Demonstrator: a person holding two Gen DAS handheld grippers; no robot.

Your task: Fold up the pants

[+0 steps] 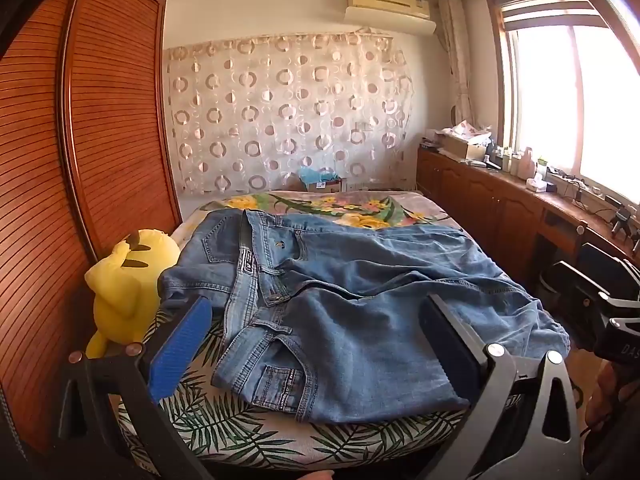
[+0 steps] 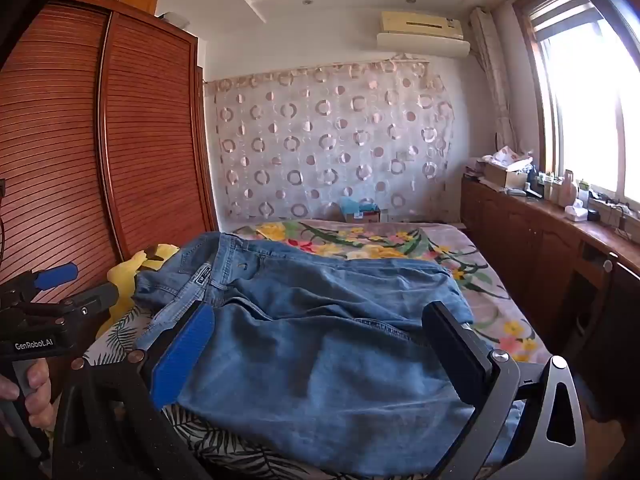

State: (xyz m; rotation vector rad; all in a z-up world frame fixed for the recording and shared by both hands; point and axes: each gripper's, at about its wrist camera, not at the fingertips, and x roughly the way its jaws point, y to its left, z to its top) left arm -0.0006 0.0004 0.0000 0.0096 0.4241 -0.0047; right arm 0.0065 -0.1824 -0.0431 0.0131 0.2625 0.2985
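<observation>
Jeans (image 1: 352, 304) lie crumpled across our bed (image 1: 248, 424), beside a yellow plush toy (image 1: 124, 288). We hold the left gripper (image 1: 316, 344) and right gripper (image 2: 320, 352) fully spread, gripping nothing.

There was one pair of jeans (image 1: 360, 300) on one bed (image 1: 248, 424). One yellow plush toy (image 1: 124, 280) sat beside it. Two tools were in view, the left tool (image 1: 316, 340) and the right tool (image 2: 320, 352), each with two fingers. One air conditioner (image 1: 388, 4) hung above one circle-patterned curtain (image 1: 288, 112).
</observation>
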